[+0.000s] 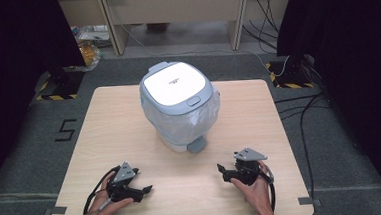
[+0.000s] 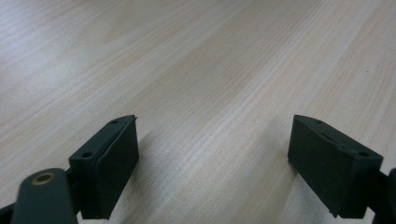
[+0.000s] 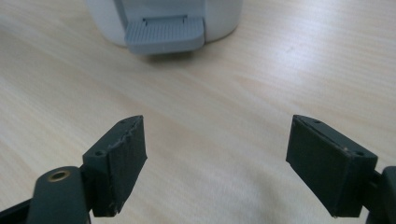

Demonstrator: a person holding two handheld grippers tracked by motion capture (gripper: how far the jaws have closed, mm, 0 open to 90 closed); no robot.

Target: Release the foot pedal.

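White and pale grey-blue plastic, that's the pedal bin I'm working with, sitting a bit past the middle of the table, slightly toward the far edge. It's a squat, rounded tub with a glossy white lid panel framed in grey-blue, a small oval button on the near rim of that frame, and a hinge bump at the far left corner. A clear bin liner is folded over the body, crinkly and cloudy, bunched up on the right side. Down at the near foot there's a grey pedal, and in my right gripper view it reads as a flat, ribbed slab sticking out from the smooth white base, casting a shadow on the wood.

Tabletop is light wood laminate with fine straight grain, rounded corners, matte finish.

My left gripper is at the near left, hovering low over bare wood, jaws spread wide with nothing between them. My right gripper is at the near right, pointed toward the pedal but well apart from it, jaws also released and wide, nothing in them. The pads are chunky dark rubbery blocks, wedge-shaped, a little ragged along one edge on the right one. Both have that grey triangular plate on top and a black cable looping back.
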